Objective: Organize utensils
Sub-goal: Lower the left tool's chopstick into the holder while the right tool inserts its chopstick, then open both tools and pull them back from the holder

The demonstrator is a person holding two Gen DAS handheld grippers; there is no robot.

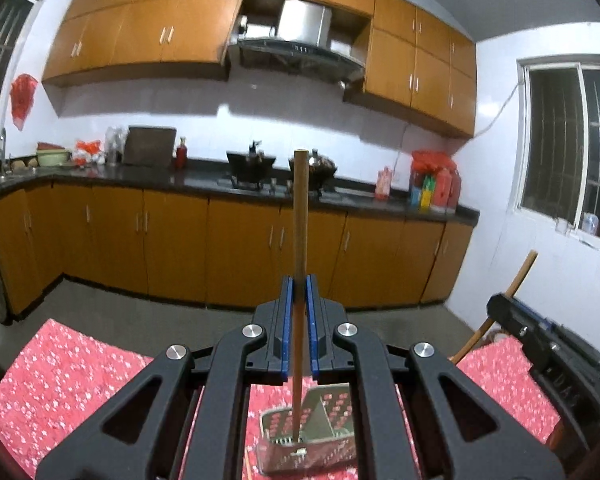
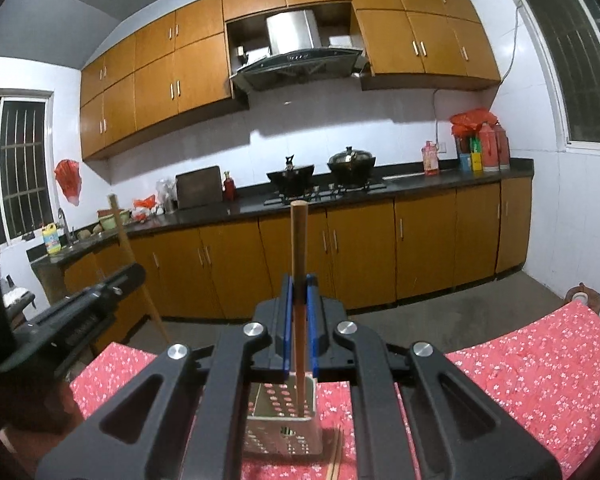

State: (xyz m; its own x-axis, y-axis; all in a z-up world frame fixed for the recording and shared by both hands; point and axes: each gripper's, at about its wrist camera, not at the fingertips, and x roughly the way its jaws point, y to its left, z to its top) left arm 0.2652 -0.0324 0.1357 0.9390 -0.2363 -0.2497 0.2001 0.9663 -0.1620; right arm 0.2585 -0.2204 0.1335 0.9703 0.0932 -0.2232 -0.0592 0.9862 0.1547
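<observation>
Left wrist view: left gripper (image 1: pixel 299 292) clamped tight on one chopstick (image 1: pixel 300 216), held upright, lower tip inside perforated metal holder (image 1: pixel 332 432) on red floral cloth (image 1: pixel 68 364), likely for dropping in. Right gripper (image 1: pixel 516 316) seen at the side with second chopstick.

Right wrist view: right gripper (image 2: pixel 299 292) pinched shut on one chopstick (image 2: pixel 299 248), vertical over same holder (image 2: pixel 276 404), tip inside. Two loose chopsticks (image 2: pixel 335 456) lay beside holder. One holder counted.

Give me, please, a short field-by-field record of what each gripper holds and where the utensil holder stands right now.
left gripper: shut on a wooden chopstick, upright, lower end in the holder
right gripper: shut on a second chopstick, upright, lower end in the holder
holder: perforated metal utensil holder, standing on the table
surface: red floral tablecloth
loose items: more chopsticks lying on the cloth beside the holder
</observation>
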